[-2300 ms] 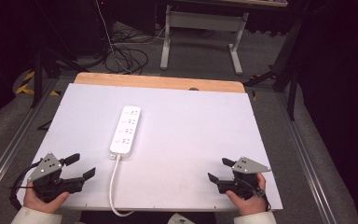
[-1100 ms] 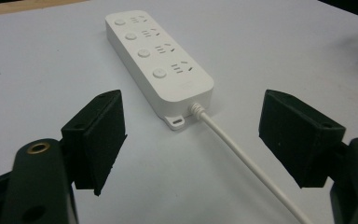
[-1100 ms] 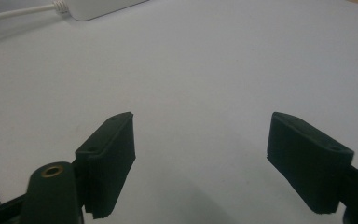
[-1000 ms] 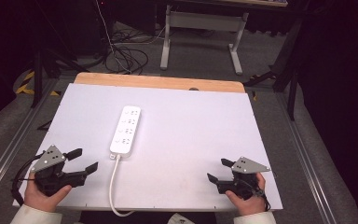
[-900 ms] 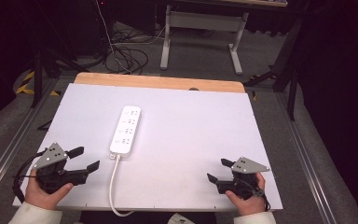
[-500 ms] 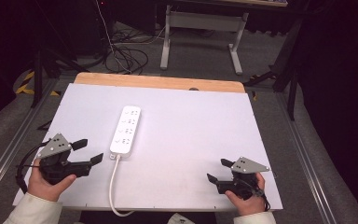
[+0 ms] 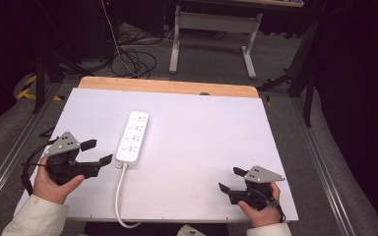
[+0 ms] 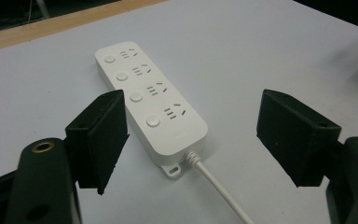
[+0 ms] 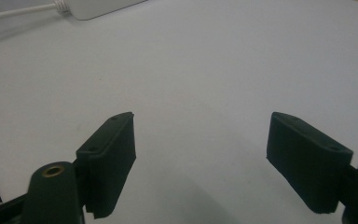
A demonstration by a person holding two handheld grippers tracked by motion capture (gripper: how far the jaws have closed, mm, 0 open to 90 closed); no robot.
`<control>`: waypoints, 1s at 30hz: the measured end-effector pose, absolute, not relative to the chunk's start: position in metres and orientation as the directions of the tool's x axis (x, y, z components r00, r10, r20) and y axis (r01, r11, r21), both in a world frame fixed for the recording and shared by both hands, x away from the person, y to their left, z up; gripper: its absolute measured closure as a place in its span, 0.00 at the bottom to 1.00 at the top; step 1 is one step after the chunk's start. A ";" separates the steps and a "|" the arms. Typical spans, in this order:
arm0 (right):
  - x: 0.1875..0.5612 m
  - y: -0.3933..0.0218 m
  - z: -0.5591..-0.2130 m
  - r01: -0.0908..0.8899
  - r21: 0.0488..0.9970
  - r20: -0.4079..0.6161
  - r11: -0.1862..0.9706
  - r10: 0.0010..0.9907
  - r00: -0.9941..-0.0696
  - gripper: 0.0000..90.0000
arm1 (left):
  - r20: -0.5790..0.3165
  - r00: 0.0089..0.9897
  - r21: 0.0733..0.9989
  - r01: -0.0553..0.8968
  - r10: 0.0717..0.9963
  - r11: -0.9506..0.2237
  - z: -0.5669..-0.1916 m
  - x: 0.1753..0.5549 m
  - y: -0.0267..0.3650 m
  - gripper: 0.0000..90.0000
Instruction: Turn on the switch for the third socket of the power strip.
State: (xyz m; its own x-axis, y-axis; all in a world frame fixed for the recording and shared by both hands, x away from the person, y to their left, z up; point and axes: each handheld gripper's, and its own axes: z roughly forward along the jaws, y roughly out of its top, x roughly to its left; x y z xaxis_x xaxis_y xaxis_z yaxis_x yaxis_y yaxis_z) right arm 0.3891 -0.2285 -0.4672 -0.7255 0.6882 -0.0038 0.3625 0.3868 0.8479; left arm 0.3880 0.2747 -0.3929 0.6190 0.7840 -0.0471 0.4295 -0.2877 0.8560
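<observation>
Change since earlier: left gripper (image 7: 97, 152) has travelled forward and inward from the near left corner toward the power strip; the right gripper (image 7: 230, 179) has kept its place, and the strip has not shifted.
Left gripper: black two-jaw tool with a grey three-cornered plate on top, held in the person's left hand (image 7: 54, 177); its jaws stand wide apart with nothing between them, the tips just beside the strip's cable end without touching it. In the left gripper view (image 8: 191, 135) the strip's near end sits in the gap ahead of the two pads.
Right gripper: same build, held low at the near right of the table, well apart from the strip; jaws spread, holding nothing. Its own view (image 9: 200, 154) looks across bare table surface.
Power strip: long white plastic power strip (image 7: 133, 136) with four socket groups, each with a round button beside it; it lies flat left of centre, pointing away from the person.
Writing: a faint embossed mark sits near the cable end of the strip (image 8: 182, 136), too small to read.
Cable: white round cable (image 7: 118, 199) runs from the strip's near end to the table's front edge.
Table: white rectangular tabletop (image 7: 202, 132) with a wooden strip along its far edge.
</observation>
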 end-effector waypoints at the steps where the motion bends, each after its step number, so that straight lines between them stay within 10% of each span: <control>1: 0.389 -0.229 -0.467 0.363 0.848 -0.004 0.386 0.689 -0.725 0.27 | -0.050 0.619 0.856 0.431 0.784 -0.286 -0.393 0.389 0.274 0.29; 30: 0.389 -0.229 -0.468 0.354 0.851 -0.002 0.387 0.677 -0.736 0.27 | -0.079 0.592 0.829 0.486 0.802 -0.278 -0.379 0.463 0.247 1.00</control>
